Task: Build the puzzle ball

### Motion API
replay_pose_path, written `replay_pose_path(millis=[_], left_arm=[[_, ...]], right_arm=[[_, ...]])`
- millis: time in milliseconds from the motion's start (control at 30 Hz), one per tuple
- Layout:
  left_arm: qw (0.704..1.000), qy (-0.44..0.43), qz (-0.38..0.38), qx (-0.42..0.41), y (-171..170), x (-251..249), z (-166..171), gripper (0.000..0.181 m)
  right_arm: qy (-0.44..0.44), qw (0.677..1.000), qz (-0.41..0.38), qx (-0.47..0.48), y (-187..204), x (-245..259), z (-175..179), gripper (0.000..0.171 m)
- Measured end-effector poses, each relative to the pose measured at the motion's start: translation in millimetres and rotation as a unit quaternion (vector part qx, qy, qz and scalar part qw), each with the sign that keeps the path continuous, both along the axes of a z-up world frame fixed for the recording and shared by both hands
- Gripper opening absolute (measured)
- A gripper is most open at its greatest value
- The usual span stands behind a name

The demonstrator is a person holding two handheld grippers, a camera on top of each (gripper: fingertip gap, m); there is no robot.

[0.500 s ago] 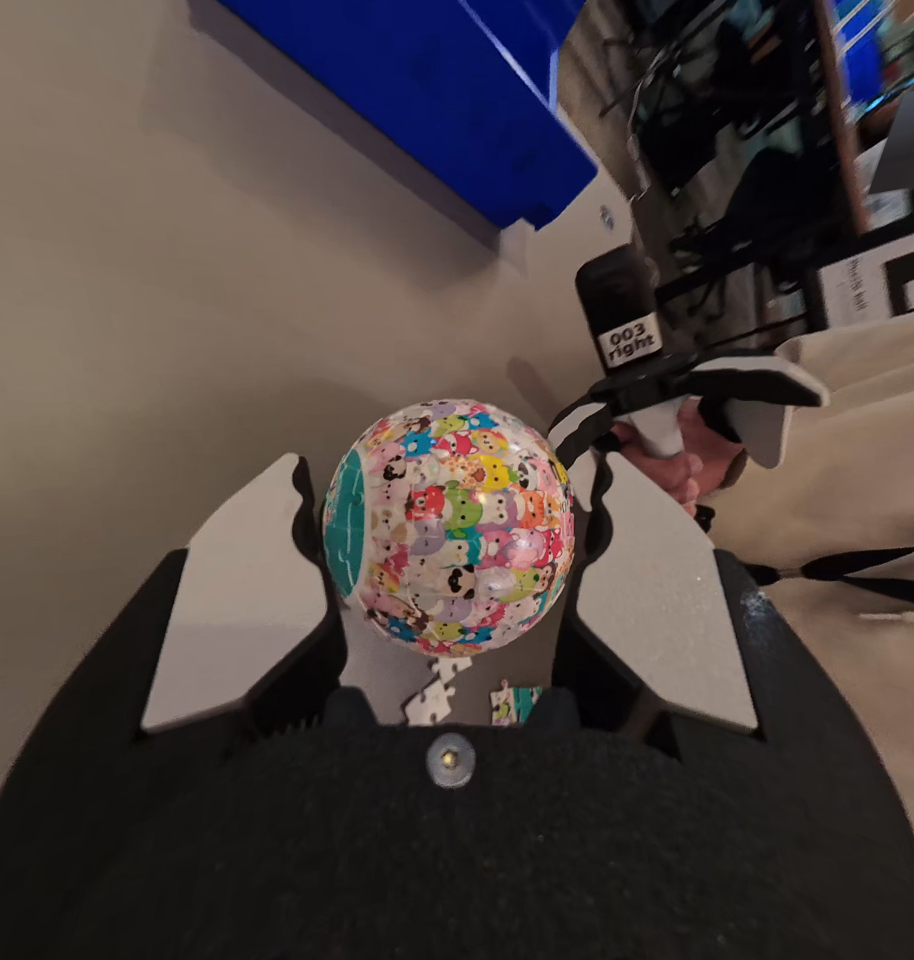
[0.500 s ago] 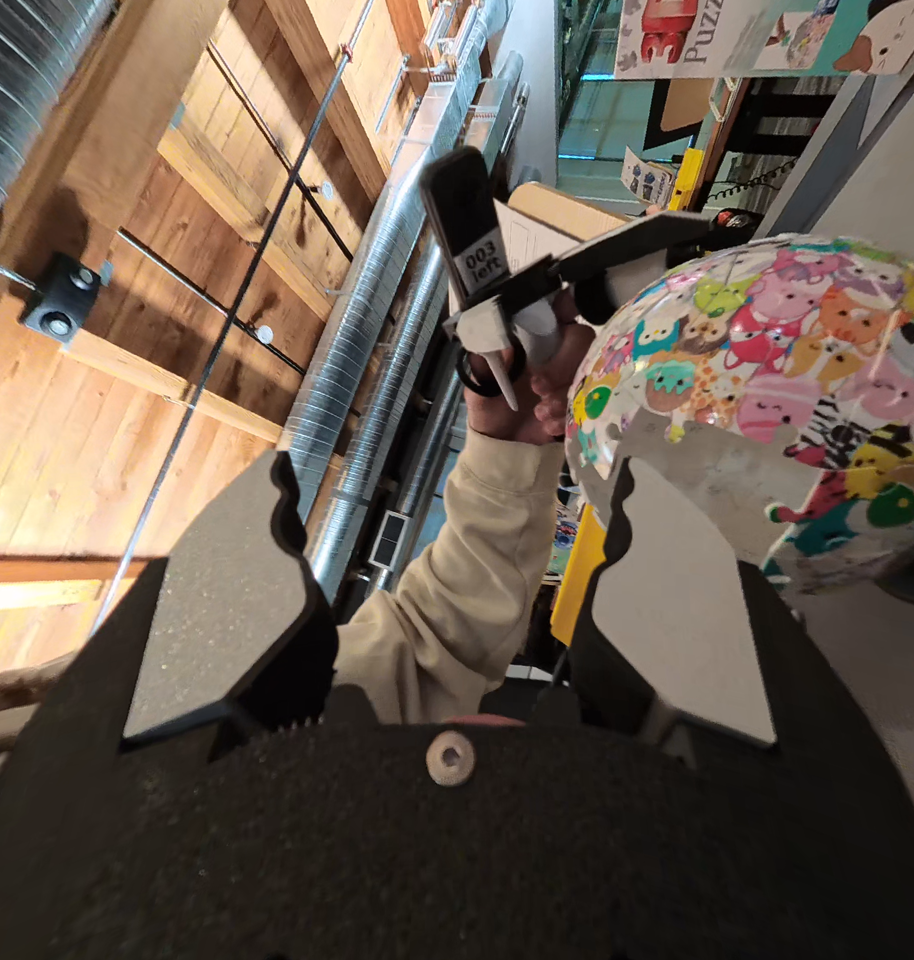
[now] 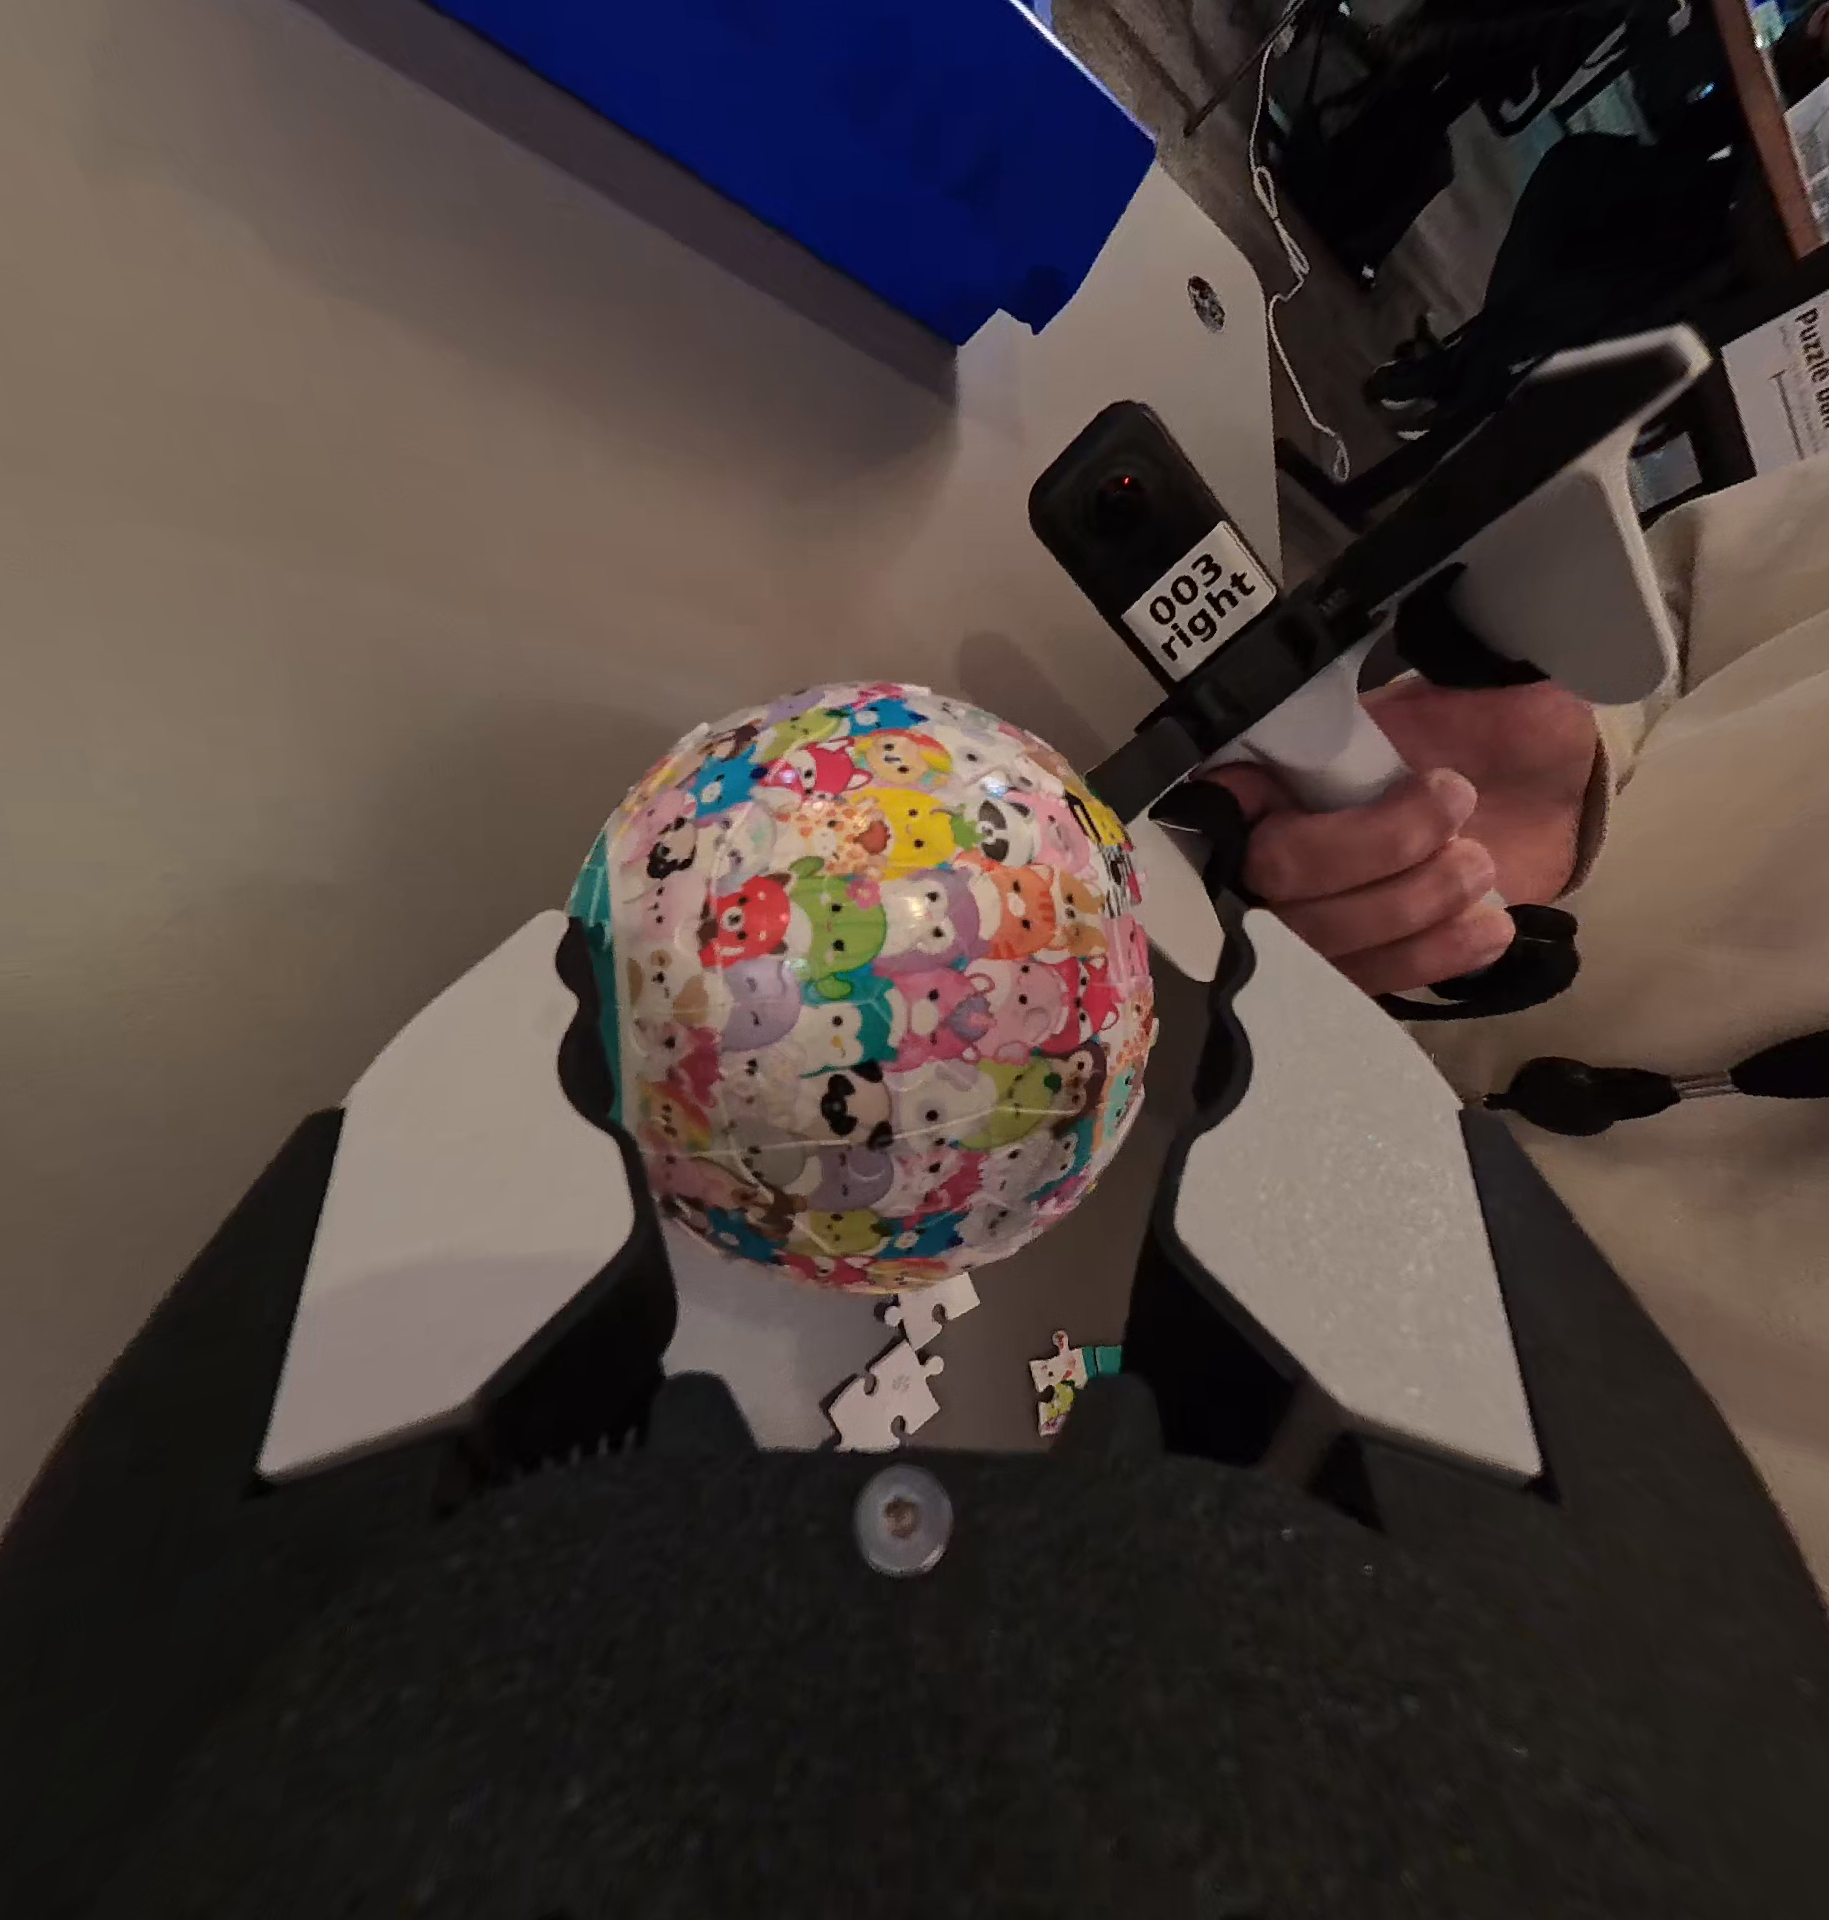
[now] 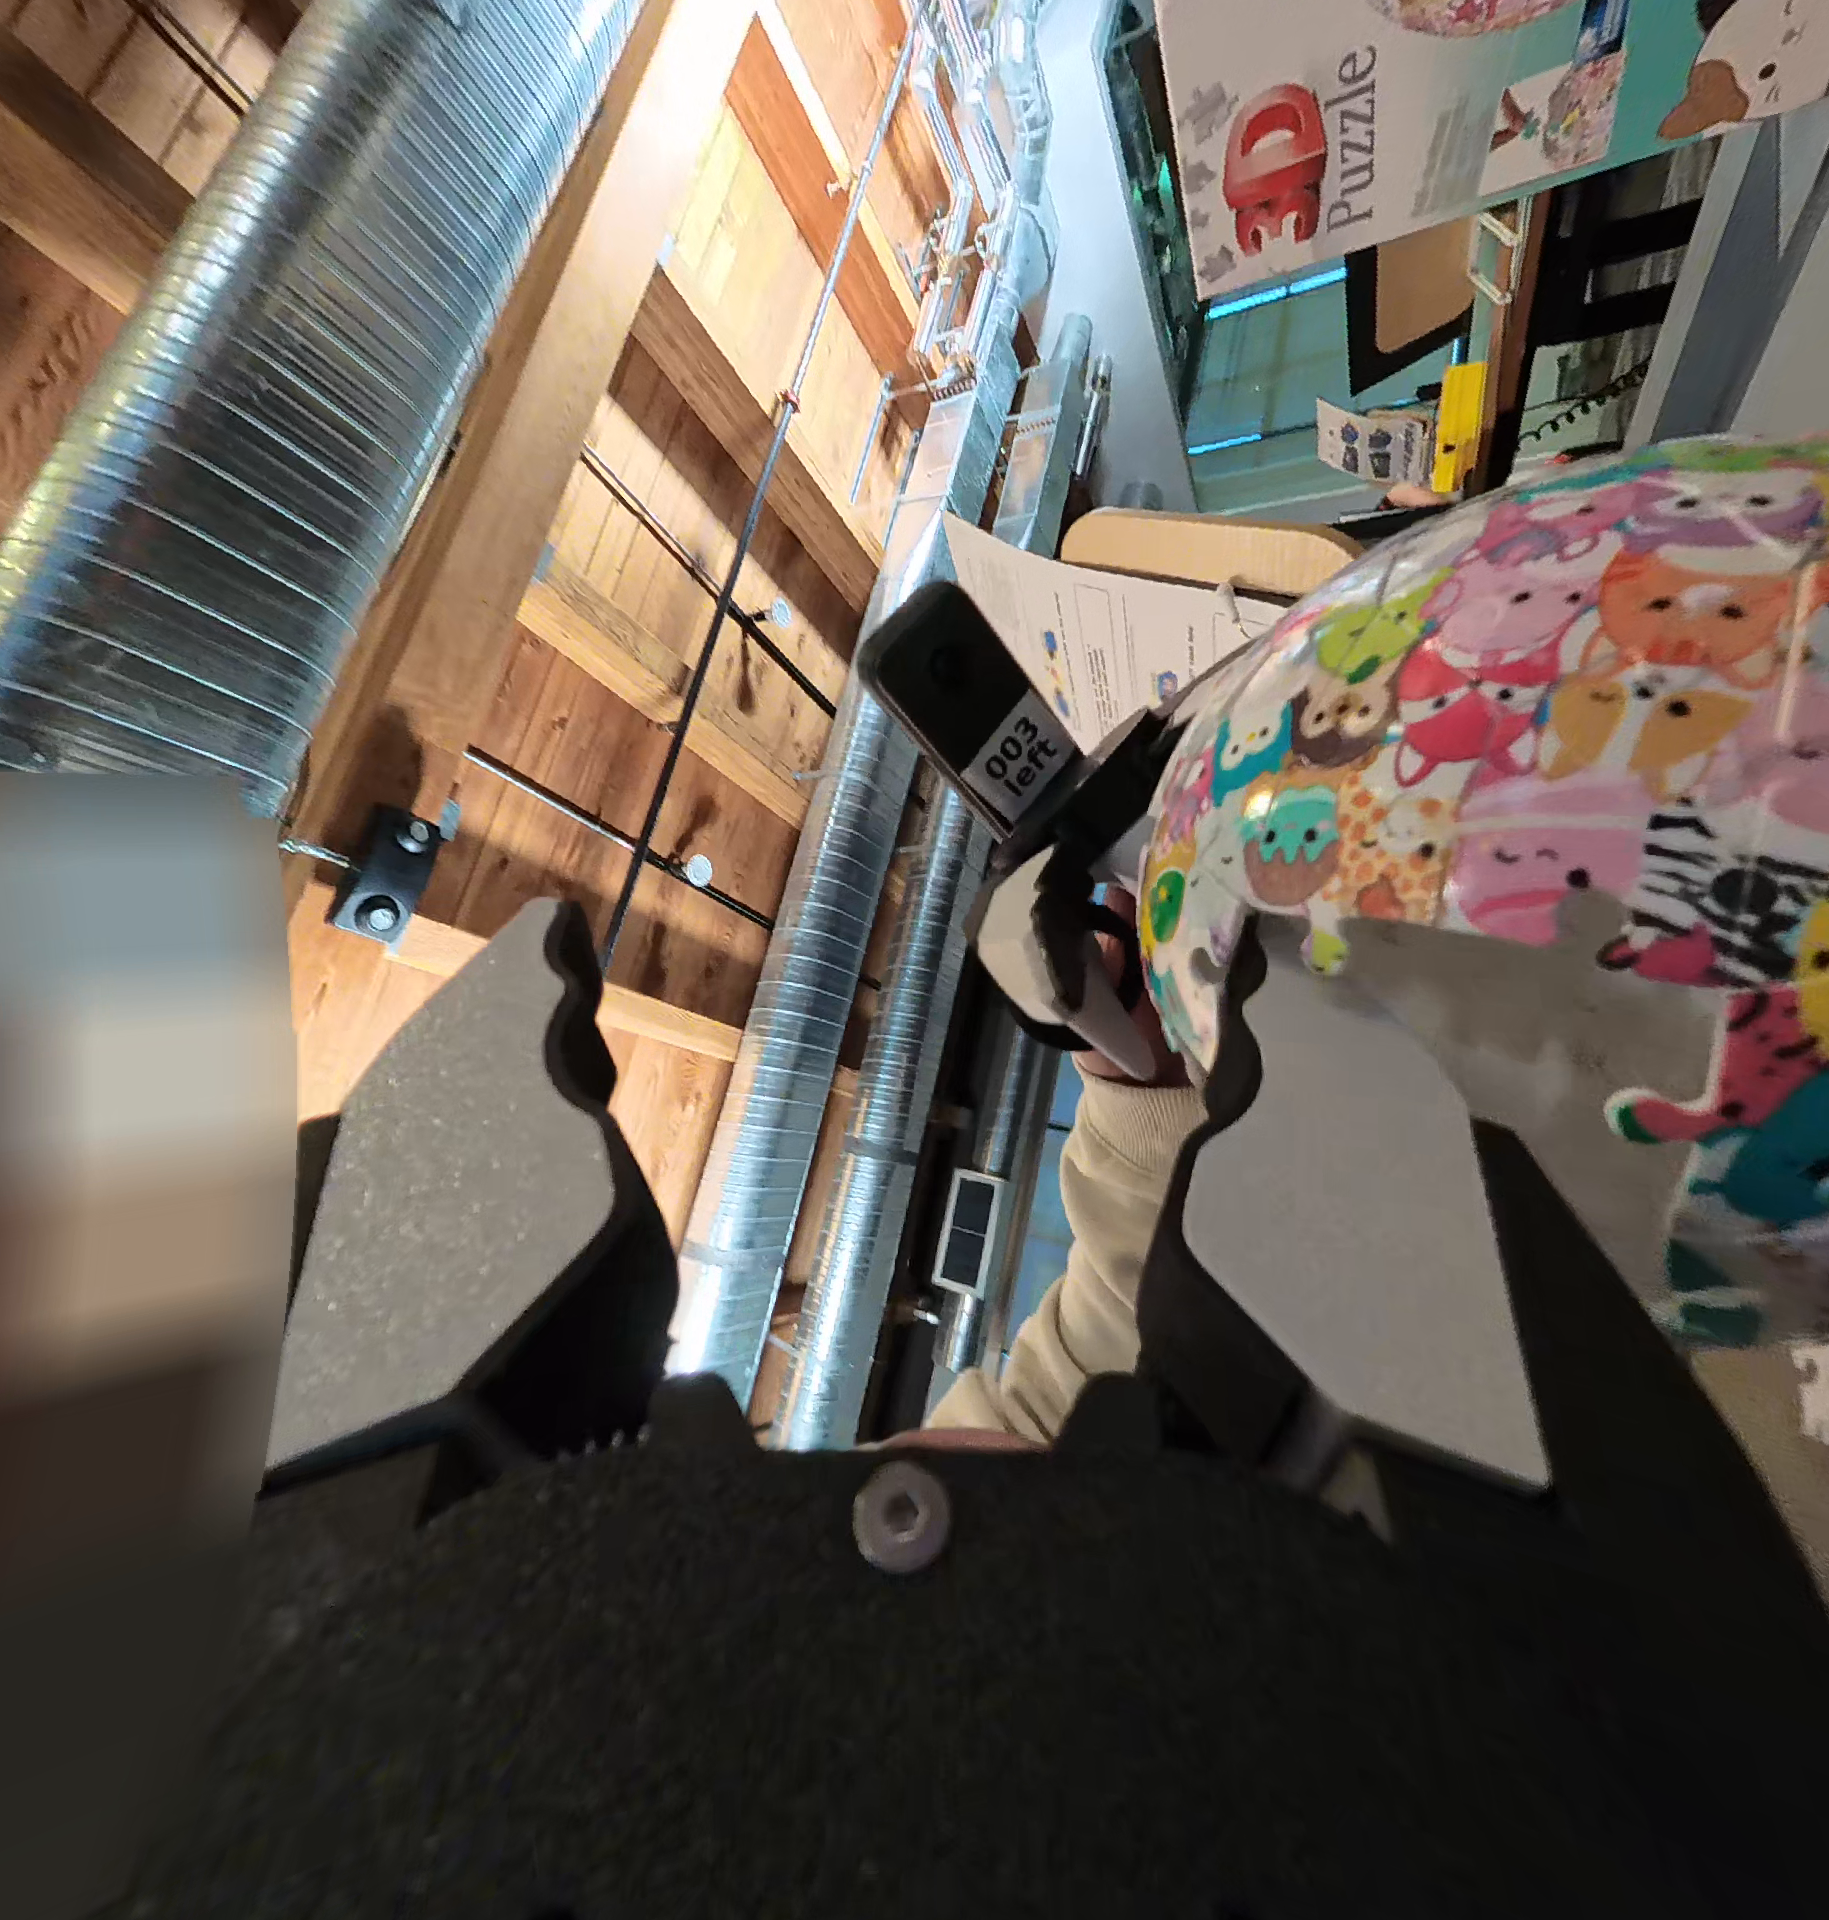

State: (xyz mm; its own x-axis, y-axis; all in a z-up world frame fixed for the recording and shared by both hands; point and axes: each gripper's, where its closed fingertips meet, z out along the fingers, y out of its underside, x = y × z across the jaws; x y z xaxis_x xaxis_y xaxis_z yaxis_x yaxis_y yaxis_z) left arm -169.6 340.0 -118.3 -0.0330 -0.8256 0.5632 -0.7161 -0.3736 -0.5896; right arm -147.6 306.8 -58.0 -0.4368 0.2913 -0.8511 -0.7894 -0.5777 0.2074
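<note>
The puzzle ball point(image 3: 868, 987), covered with small colourful cartoon animals and with a gap of missing pieces point(image 4: 1492, 997) on one side, sits between the fingers of the left claw point(image 3: 894, 997); the left finger point(image 3: 577, 1029) touches it, but the right contact I cannot tell. Under it, loose puzzle pieces point(image 3: 889, 1392) lie on the beige table point(image 3: 318, 571). The right claw point(image 4: 905, 997) is wide and holds nothing, one finger point(image 4: 1305, 1143) just beside the ball. Both camera heads carry a white label point(image 3: 1196, 603), and a puzzle box point(image 4: 1461, 114) with printing stands behind.
</note>
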Motion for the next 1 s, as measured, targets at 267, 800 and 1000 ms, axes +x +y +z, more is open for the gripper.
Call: replay_pose_path(millis=[267, 800, 1000], left_arm=[[1.000, 0.008, -0.003, 0.029, -3, -2, -5, 0.110], [0.999, 0.008, 0.004, 0.041, -6, -4, -7, 0.109], [0.999, 0.018, -0.003, 0.049, -9, -4, -11, 0.110]], right_arm=[[0.049, 0.998, -0.028, -0.024, 9, 9, 1, 0.111], [0.069, 0.991, -0.012, -0.113, 27, 4, -9, 0.108], [0.106, 0.990, -0.023, -0.086, 29, 5, 0, 0.105]])
